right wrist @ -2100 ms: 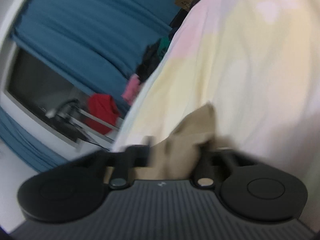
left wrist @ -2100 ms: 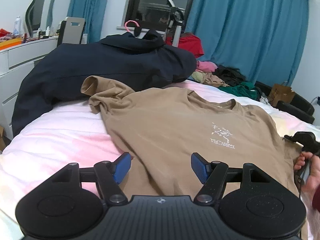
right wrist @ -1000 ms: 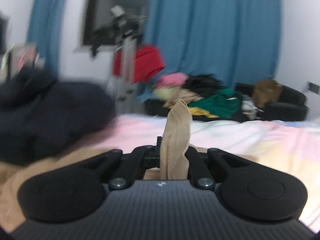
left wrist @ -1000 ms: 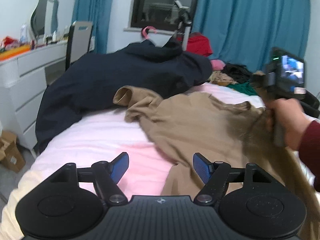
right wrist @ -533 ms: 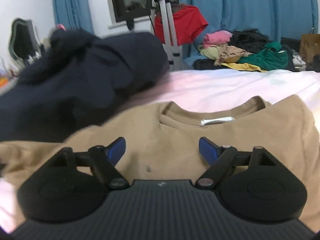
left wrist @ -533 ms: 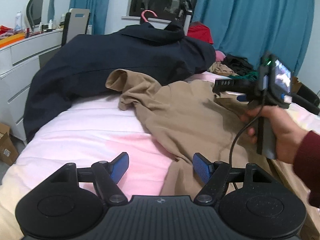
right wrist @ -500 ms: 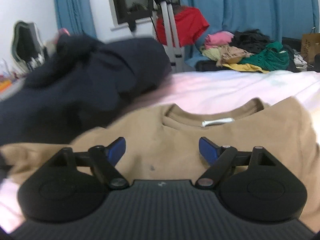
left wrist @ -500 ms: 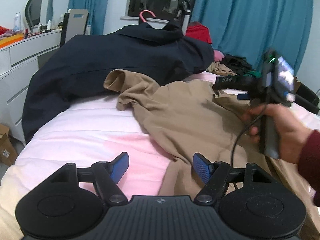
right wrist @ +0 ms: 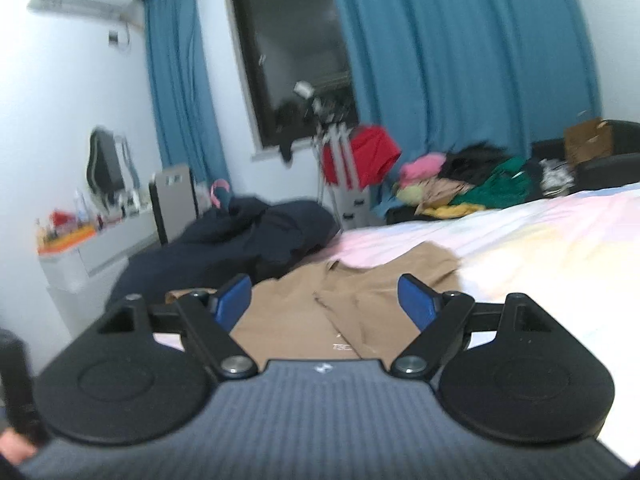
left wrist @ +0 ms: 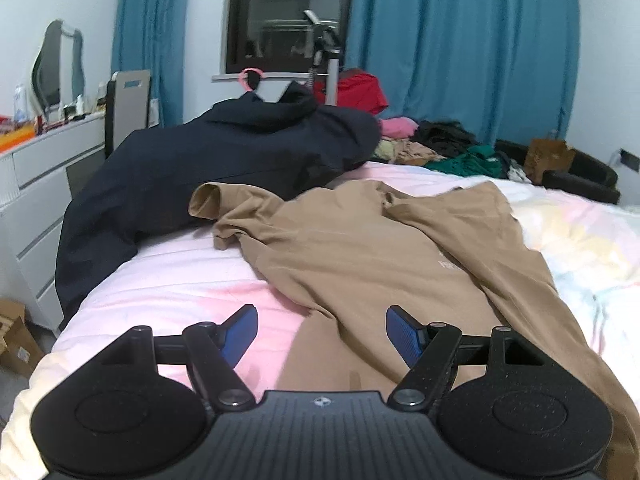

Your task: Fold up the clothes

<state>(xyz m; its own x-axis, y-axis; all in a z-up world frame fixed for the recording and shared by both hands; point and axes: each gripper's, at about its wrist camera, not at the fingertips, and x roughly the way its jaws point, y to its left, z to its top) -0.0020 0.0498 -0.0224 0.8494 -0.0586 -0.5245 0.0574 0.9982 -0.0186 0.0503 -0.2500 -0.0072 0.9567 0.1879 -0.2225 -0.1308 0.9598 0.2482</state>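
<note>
pastel pink-and-yellow bed cover (left wrist: 192,280) under everything, teal curtains (left wrist: 460,52) and a dark window behind. tan t-shirt (left wrist: 360,248) spread ahead of the left gripper (left wrist: 320,326), right side folded over the chest, hem just beyond the right blue pad, navy jacket (left wrist: 200,164) heaped past its far sleeve. both left gripper and right gripper (right wrist: 326,300) wide apart, holding nothing, tan t-shirt lying beyond the right fingers too.
</note>
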